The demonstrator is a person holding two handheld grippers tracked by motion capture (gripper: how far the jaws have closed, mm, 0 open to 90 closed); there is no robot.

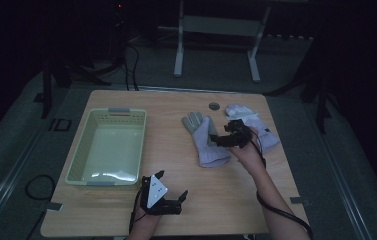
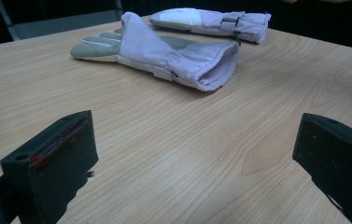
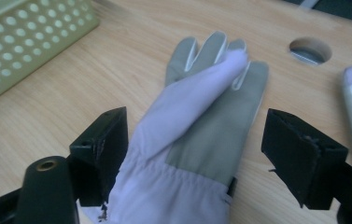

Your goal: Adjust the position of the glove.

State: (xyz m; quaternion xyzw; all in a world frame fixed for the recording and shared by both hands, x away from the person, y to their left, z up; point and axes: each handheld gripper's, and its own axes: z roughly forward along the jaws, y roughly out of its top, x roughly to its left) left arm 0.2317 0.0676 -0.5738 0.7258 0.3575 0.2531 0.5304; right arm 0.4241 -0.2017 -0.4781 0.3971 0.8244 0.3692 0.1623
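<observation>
A pale lilac glove point(image 1: 207, 142) with a grey palm lies flat on the wooden table point(image 1: 186, 205), fingers pointing away from me. In the right gripper view this glove point(image 3: 201, 107) runs between the two black jaws of my right gripper point(image 3: 194, 140). The left jaw is against the cuff's edge and the right jaw stands apart from it, so the gripper is open. A second lilac glove point(image 1: 251, 125) lies just beyond my right gripper point(image 1: 221, 136). My left gripper point(image 1: 172, 184) rests near the table's front edge, open, with bare wood between the jaws point(image 2: 194, 154).
A pale green perforated basket point(image 1: 78, 150) stands on the table's left half with nothing in it. A round cable hole point(image 1: 214, 106) sits at the table's far edge. A metal frame and cables stand on the dark floor beyond.
</observation>
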